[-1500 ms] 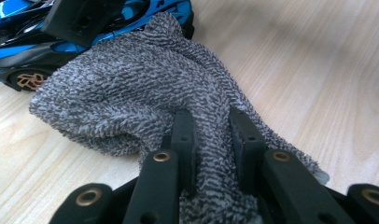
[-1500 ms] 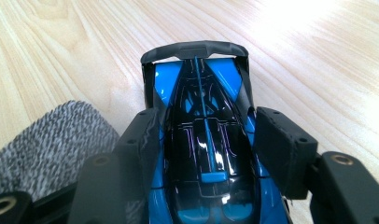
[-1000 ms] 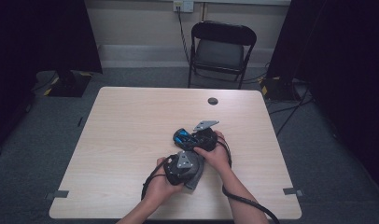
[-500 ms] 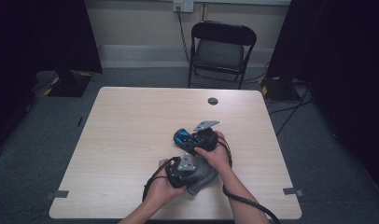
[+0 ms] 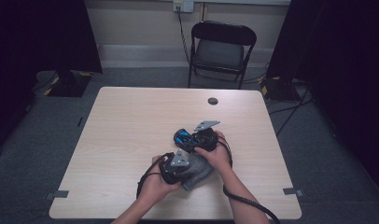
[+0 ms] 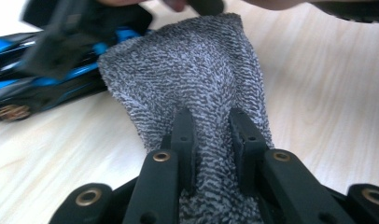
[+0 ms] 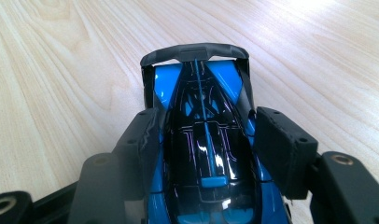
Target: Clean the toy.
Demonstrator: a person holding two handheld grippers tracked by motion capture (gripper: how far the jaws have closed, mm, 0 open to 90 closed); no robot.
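While your right gripper (image 7: 204, 154) clamps the blue toy car (image 7: 201, 140) on the table (image 5: 122, 121), your left gripper (image 6: 211, 135) pinches the grey cloth (image 6: 187, 74) beside it. Wipe hard and the car could twist loose

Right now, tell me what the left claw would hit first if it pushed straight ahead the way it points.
The left claw, shut on the grey cloth, points along it toward the blue toy car and the person's other hand. Beyond the cloth, it would probably meet the car first, though depth is unclear.
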